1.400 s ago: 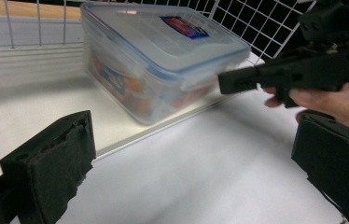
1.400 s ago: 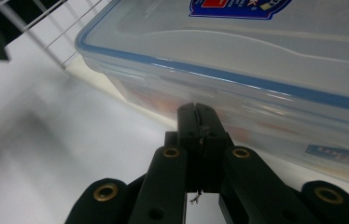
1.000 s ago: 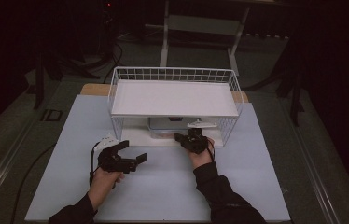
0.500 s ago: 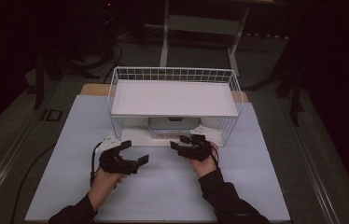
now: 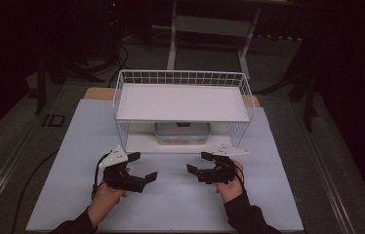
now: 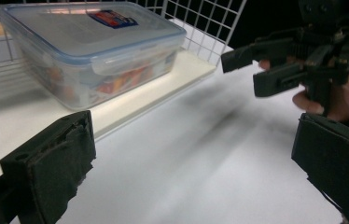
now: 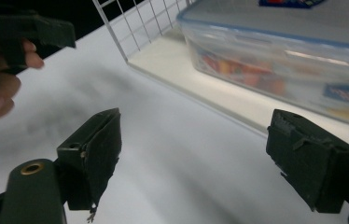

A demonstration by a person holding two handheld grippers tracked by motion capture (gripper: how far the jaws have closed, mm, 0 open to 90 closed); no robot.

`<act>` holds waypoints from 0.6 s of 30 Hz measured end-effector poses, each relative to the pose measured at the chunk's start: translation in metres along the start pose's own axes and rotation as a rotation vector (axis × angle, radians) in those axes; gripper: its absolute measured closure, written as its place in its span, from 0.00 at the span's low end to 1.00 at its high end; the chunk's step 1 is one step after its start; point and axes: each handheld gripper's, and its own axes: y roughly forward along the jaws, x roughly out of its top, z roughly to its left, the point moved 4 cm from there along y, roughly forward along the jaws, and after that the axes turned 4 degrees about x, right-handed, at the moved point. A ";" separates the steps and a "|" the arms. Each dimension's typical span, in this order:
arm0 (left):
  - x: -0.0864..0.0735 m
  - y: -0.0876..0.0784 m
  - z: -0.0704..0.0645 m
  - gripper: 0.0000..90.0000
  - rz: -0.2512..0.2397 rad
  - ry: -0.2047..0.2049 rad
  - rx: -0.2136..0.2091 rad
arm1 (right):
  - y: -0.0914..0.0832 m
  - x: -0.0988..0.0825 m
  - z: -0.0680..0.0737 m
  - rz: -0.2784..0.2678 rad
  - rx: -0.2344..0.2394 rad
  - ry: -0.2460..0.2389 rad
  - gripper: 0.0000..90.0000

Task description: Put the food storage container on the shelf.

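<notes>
A clear plastic food box [image 5: 182,132] with a blue-rimmed lid and a label sits on the lower board under the white wire rack [image 5: 180,78]. In the left gripper view the box [image 6: 93,46] is at the upper left. It is at the upper right in the right gripper view [image 7: 294,51]. My left gripper [image 5: 143,165] is open over the table in front of the rack, with nothing between its pads [image 6: 46,163]. My right gripper [image 5: 198,162] is open too; its jaws have just been opening and hold nothing. It points left toward the other gripper, clear of the box.
The rack's top shelf board [image 5: 183,102] is bare and roofs the box. Wire mesh walls [image 6: 200,18] close the rack's sides. The white table [image 5: 268,195] spreads around both hands. Dark floor and a stand's metal legs [image 5: 173,44] lie beyond.
My right gripper has drawn back from the rack's lower board toward the person, turned left, and its jaws have gone from shut to wide open. The left gripper has hardly moved.
</notes>
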 end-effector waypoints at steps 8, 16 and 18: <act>-0.006 -0.013 0.000 0.00 0.004 0.021 0.011 | -0.026 -0.011 -0.005 -0.024 -0.017 0.022 0.20; -0.015 -0.019 0.007 0.00 0.032 0.052 0.013 | -0.049 -0.031 -0.013 -0.018 -0.050 0.035 0.20; -0.018 -0.021 0.009 0.00 0.039 0.052 0.010 | -0.054 -0.037 -0.014 -0.010 -0.060 0.033 0.20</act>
